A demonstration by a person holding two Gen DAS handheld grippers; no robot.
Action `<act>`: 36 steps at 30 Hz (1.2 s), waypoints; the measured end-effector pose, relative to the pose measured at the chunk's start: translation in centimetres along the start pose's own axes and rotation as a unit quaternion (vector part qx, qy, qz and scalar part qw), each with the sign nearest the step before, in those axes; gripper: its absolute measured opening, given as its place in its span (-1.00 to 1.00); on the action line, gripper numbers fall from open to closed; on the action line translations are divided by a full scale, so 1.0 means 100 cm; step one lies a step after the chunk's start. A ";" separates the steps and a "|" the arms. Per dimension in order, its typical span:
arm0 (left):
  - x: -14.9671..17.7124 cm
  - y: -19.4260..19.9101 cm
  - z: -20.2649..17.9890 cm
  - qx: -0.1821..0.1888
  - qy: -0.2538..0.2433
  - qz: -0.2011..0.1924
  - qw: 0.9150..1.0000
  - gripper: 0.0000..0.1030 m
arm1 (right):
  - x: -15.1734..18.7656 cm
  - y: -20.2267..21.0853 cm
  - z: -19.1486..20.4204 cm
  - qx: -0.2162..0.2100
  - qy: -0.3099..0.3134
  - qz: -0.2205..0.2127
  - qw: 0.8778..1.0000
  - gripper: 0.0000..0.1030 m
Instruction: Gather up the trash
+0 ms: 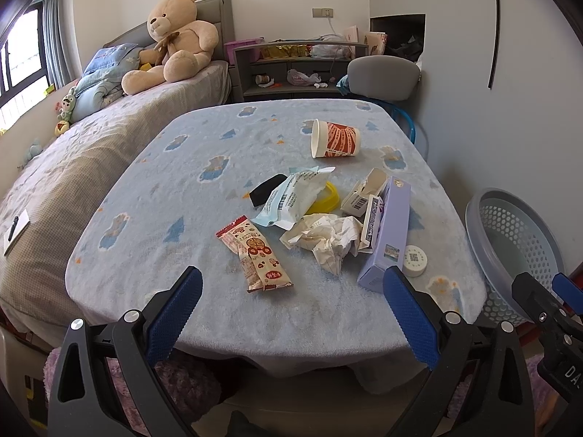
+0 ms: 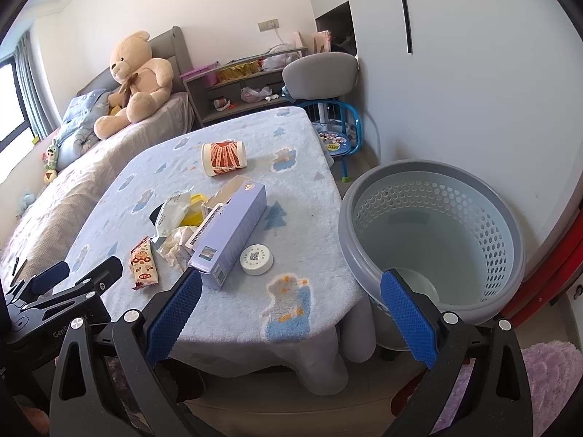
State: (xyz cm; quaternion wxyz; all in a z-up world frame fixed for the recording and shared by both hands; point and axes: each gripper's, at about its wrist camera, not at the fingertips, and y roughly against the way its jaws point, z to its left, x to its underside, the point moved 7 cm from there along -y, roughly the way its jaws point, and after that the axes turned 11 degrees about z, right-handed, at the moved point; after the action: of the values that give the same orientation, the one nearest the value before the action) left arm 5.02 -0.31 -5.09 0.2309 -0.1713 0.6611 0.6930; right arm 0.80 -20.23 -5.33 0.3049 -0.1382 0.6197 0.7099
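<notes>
**Trash heaped on the table, both grippers empty**

The trash lies in a loose pile on the blue table [image 1: 153,196], ahead of the left gripper [image 1: 293,287]: a red-and-cream wrapper [image 1: 255,255] nearest it, crumpled paper [image 1: 324,236] just beyond, a pale plastic packet [image 1: 291,196] over a yellow lid [image 1: 328,198], a long lilac box [image 1: 388,233] to the right with a white puck [image 1: 414,260] touching its side. A paper cup [image 1: 335,139] lies on its side farther off, apart from the pile.

A black object [image 1: 264,191] under the packet is partly hidden and hard to identify. The printing on the wrappers is unreadable.

The left gripper's jaws stand wide apart, holding nothing. The right gripper [image 2: 291,289] is likewise spread and empty, its left finger before the box's near end, its right finger over the grey basket [image 2: 510,225] beside the table.
</notes>
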 end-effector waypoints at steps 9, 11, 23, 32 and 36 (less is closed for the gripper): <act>0.001 0.001 0.001 0.002 0.002 -0.001 1.000 0.84 | 0.001 0.001 0.004 0.000 0.003 -0.001 1.000 0.88; 0.001 0.001 0.002 0.002 0.002 -0.001 1.000 0.84 | 0.001 0.001 0.004 0.000 0.003 -0.001 1.000 0.88; 0.001 0.002 0.003 0.002 0.003 -0.002 1.000 0.84 | 0.002 0.003 0.008 -0.004 0.008 -0.002 1.000 0.88; 0.002 0.003 0.008 0.002 0.006 0.000 1.000 0.84 | 0.003 0.004 0.008 -0.007 0.011 -0.002 1.000 0.88; 0.005 -0.002 0.013 -0.001 0.009 0.007 1.000 0.84 | 0.005 -0.002 0.011 -0.012 0.017 0.004 1.000 0.88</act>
State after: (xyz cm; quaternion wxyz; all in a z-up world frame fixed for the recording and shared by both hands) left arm 4.81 1.00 -5.41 0.2201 -0.1731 0.6637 0.6936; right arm 0.73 -19.07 -5.54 0.2899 -0.1512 0.6171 0.7158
